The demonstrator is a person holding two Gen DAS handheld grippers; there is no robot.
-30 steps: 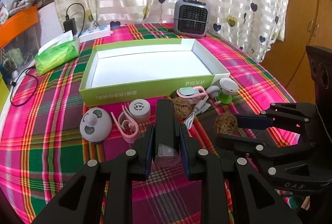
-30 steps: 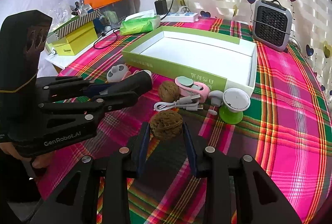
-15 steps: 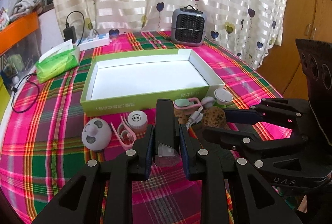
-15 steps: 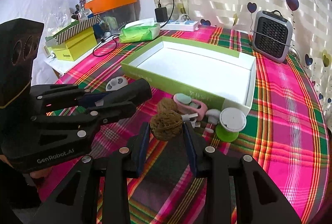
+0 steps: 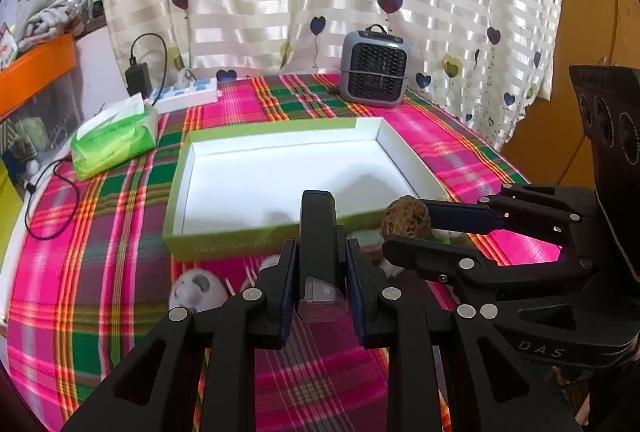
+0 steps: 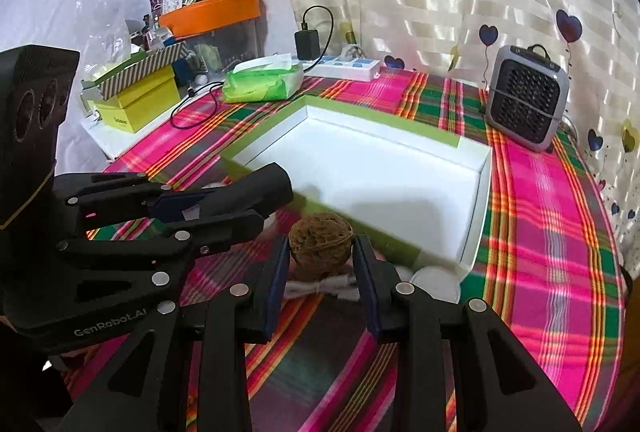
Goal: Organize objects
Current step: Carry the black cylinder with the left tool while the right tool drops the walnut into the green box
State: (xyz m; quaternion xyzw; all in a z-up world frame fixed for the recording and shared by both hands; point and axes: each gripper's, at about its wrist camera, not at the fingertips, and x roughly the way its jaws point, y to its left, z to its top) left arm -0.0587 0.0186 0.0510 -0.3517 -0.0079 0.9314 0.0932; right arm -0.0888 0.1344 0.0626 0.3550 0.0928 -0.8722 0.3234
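My left gripper (image 5: 320, 274) is shut on a long black device (image 5: 318, 232) and holds it above the cloth, just in front of the near wall of the green box (image 5: 224, 242). My right gripper (image 6: 322, 258) is shut on a brown walnut (image 6: 321, 238), lifted over the box's near wall; the walnut also shows in the left wrist view (image 5: 406, 219). The box's white floor (image 6: 372, 172) holds nothing. The left gripper with the device shows in the right wrist view (image 6: 256, 200). A small grey round gadget (image 5: 196, 290) lies on the cloth below my left gripper.
A grey mini heater (image 5: 375, 70) stands behind the box. A green tissue pack (image 5: 114, 142) and a white power strip (image 5: 186, 98) lie at back left. Yellow boxes (image 6: 138, 104) and an orange-lidded bin (image 6: 212, 12) stand off the table's left. Small white items (image 6: 436, 282) lie by the box corner.
Both grippers have risen and moved forward toward the box with their objects. The walnut left the cloth and now hangs over the box's near wall.
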